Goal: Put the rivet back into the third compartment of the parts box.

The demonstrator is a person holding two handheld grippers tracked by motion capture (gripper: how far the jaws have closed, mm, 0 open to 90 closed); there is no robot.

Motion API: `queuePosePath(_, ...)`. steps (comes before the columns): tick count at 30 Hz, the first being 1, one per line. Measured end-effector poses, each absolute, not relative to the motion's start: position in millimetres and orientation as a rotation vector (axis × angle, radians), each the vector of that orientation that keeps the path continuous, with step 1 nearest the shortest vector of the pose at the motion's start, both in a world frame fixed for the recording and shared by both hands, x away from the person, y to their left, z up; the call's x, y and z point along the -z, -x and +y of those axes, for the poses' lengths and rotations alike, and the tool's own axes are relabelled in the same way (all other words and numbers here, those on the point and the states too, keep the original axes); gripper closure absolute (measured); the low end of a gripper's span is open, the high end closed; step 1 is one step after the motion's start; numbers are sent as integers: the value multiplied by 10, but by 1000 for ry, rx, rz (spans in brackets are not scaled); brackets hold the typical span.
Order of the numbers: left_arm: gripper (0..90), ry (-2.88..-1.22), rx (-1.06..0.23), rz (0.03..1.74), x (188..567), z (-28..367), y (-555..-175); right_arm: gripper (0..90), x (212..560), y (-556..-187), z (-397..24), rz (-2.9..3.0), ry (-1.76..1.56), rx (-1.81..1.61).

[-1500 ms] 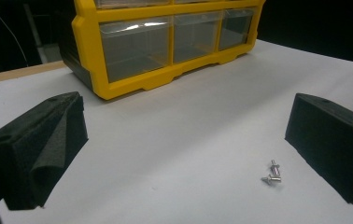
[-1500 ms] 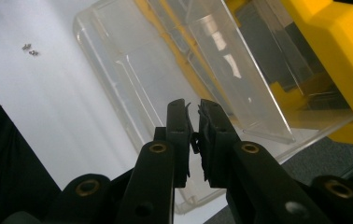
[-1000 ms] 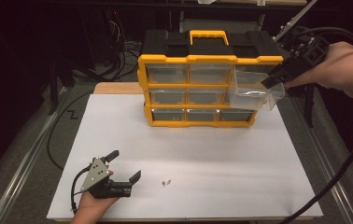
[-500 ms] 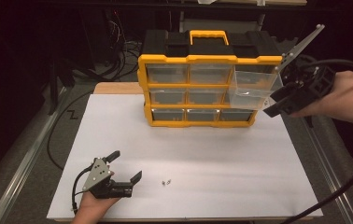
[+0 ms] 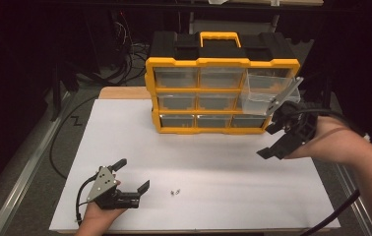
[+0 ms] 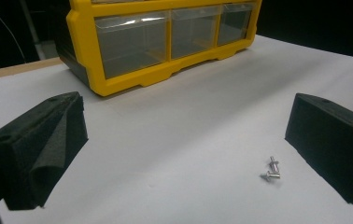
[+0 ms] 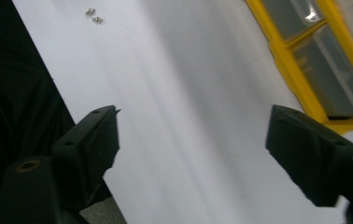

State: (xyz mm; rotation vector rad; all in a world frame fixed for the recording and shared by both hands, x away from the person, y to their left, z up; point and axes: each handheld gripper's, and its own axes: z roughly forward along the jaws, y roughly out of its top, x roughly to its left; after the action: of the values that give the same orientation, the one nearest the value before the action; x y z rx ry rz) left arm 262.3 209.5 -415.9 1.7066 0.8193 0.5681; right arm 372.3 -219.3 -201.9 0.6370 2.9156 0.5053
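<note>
Right gripper hangs above the white sheet just in front of the yellow organizer, below its pulled-out clear drawer; its jaws have just been opening and stand spread with nothing between them. Left gripper rests near the sheet's front edge, jaws spread wide and empty, with two small screws lying on the sheet just beside it
</note>
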Motion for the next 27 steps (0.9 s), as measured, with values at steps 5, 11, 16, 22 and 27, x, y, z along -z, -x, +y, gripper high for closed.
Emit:
queuePosePath(5, 3, -1702, -567, 820, 4159, 2094, -2623, 68, 2365, -3697, -2064, 2925, -624, -491)
queuePosePath(11, 3, -1704, -568, 816, 4155, 2102, -2617, 1, 2849, -3675, -1912, 2946, -626, -485)
queuePosePath(16, 3, -1702, -567, 816, 4156, 2100, -2619, 2, 3201, -3648, -1799, 2976, -587, -487)
queuePosePath(22, 3, -1701, -565, 814, 4158, 2097, -2624, 38, 3634, -3594, -1548, 3020, -512, -547)
queuePosePath(27, 3, -1707, -566, 809, 4156, 2101, -2619, 61, 3788, -3555, -1344, 3045, -458, -585)
